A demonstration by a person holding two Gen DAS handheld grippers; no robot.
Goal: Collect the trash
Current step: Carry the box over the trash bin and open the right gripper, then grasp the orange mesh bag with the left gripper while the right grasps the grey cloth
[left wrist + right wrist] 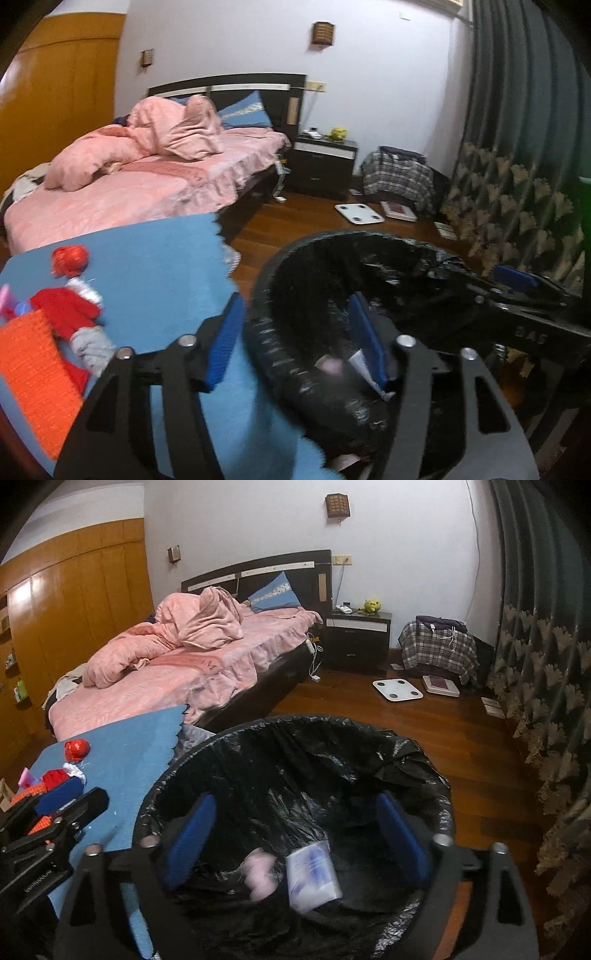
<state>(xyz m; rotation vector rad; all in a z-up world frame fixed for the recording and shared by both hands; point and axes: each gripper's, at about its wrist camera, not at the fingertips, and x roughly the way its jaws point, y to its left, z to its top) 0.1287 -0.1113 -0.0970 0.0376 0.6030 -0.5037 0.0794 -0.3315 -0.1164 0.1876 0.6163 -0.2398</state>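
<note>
A black-lined trash bin (295, 775) stands on the wooden floor beside a blue bench (122, 749). Inside lie a white packet (312, 875) and a pink wad (260, 873). The right tongs (295, 834) gape wide and empty above it; the left tongs (295, 343) straddle its rim, open.

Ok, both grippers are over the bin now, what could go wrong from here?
1. The left gripper straddles the trash bin rim, so pulling back could snag the black liner.
2. Red wrapper and other scraps remain on the blue mat and could be missed.
</note>
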